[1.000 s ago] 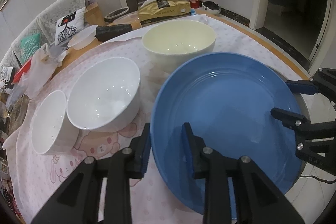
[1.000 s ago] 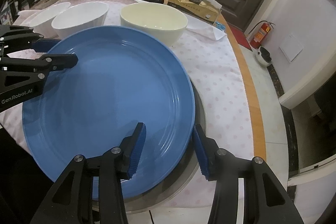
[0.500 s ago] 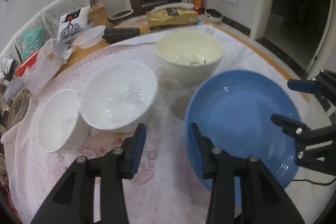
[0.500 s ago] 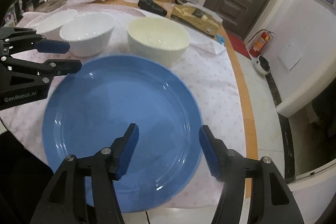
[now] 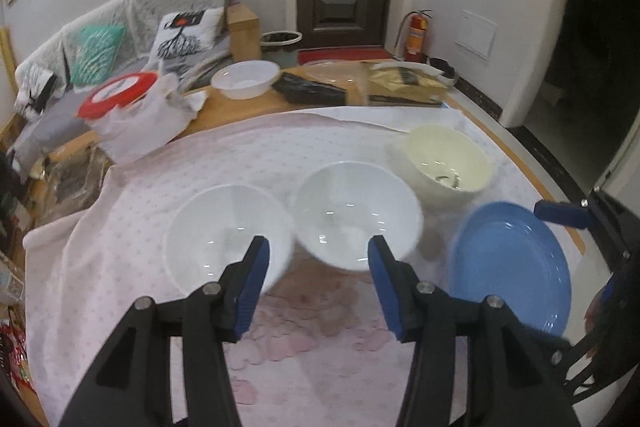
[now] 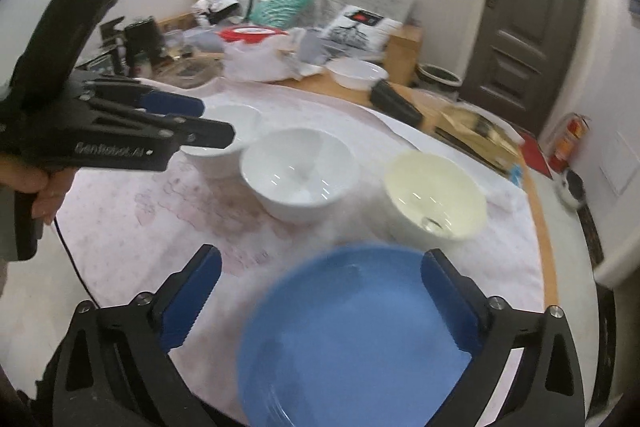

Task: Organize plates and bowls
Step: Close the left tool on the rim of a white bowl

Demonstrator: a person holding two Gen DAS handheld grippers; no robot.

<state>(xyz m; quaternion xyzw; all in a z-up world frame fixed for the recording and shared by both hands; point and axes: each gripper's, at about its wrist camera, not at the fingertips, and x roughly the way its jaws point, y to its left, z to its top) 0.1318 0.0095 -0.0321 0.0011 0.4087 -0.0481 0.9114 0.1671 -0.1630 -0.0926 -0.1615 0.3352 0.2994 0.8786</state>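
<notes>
A blue plate (image 6: 352,339) lies flat on the pink tablecloth near the table's front right; it also shows in the left wrist view as the blue plate (image 5: 508,267). My right gripper (image 6: 324,291) hovers above its near rim, jaws opening wide, pads clear of it. My left gripper (image 5: 320,283) is opening with nothing between its fingers, in front of a small white bowl (image 5: 228,235) and a larger white bowl (image 5: 356,211). A cream bowl (image 5: 448,163) stands to their right. From the right wrist, the left gripper (image 6: 218,121) hangs over the small white bowl (image 6: 232,131).
Along the table's far edge are a bagged red-lidded container (image 5: 120,99), a clear plastic bowl (image 5: 245,79), a black packet (image 5: 308,91) and a gold box (image 5: 404,87). The wooden table rim (image 6: 538,227) curves on the right. A hand (image 6: 44,187) holds the left gripper.
Both grippers have drawn back and up from the blue plate's rim, and their jaws have widened, the right far more. The plate stays on the cloth.
</notes>
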